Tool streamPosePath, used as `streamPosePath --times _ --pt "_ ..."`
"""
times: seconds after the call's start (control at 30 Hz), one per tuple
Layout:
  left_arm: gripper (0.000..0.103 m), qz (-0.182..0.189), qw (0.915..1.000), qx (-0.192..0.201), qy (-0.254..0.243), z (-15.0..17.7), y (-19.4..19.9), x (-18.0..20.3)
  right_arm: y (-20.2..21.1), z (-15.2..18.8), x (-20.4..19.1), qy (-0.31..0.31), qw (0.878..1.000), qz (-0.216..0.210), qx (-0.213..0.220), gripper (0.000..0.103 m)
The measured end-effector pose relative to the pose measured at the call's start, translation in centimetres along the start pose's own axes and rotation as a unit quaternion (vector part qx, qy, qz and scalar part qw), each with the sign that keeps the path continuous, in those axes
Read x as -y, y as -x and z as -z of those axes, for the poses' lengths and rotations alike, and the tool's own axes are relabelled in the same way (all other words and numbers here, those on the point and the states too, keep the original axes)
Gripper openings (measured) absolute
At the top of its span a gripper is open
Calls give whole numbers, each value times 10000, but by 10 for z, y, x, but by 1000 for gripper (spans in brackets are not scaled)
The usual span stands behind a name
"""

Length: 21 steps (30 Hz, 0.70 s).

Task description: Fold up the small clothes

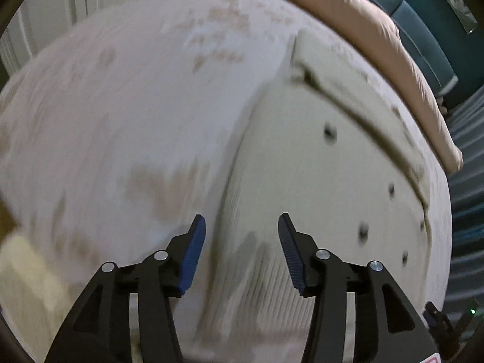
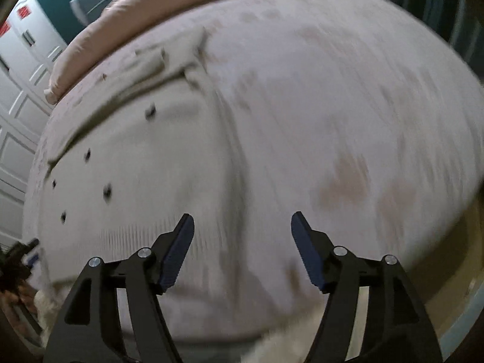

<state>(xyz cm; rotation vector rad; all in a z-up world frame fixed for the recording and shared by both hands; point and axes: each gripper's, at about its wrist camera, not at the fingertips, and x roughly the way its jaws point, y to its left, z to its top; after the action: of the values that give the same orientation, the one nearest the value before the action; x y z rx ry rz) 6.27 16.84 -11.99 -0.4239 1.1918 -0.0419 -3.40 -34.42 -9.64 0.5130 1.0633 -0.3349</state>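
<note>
Pink bedspread (image 1: 121,106), cream garment (image 1: 317,181) flat; left gripper (image 1: 242,242), right gripper (image 2: 242,239) wide apart, empty.

A bed (image 1: 121,121) covered by a pale pinkish sheet with faint brownish patterning fills most of both views, blurred. A peach-pink duvet (image 1: 378,39) is laid along its far edge, with a teal headboard (image 1: 423,30) seen behind it. White panelled doors (image 2: 21,90) bearing red stickers (image 2: 22,12) are seen at the left of the right wrist view, striped curtains (image 1: 45,15) at the upper left of the left wrist view, and the light is dim and even.
</note>
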Motion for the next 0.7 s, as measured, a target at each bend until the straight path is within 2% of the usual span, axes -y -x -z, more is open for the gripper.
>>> streamPosePath --times 0.07,0.17,0.3,0.4,0.57,0.6,0.63,0.67,0.7 --pt "56 155 9997 -130 119 24 5 -7 2 15 7 -154 9998 -106 -75 72" --pt "59 265 9991 -141 297 38 5 -9 -4 34 5 -374 9978 -456 -287 72" --pt "63 245 9990 -30 369 38 2 -6 -21 39 -14 -449 9948 -781 -465 75" --pt "63 271 9990 22 343 33 -1 -1 -27 34 -28 -384 9953 -797 -384 81" --pt "64 248 9996 53 143 24 -7 8 -32 21 -40 -504 9925 -1067 -327 80" --pt "61 235 9997 29 107 22 -8 10 -34 17 -44 -519 9921 -1096 -314 75" --pt "51 249 9996 22 93 20 -8 12 -35 15 -46 -534 9920 -1100 -307 62" --pt "43 361 9993 1 60 18 -7 13 -35 13 -47 -545 9920 -1100 -300 55" --pt "17 478 9988 -68 24 15 -8 15 -34 11 -49 -545 9922 -1095 -255 35"
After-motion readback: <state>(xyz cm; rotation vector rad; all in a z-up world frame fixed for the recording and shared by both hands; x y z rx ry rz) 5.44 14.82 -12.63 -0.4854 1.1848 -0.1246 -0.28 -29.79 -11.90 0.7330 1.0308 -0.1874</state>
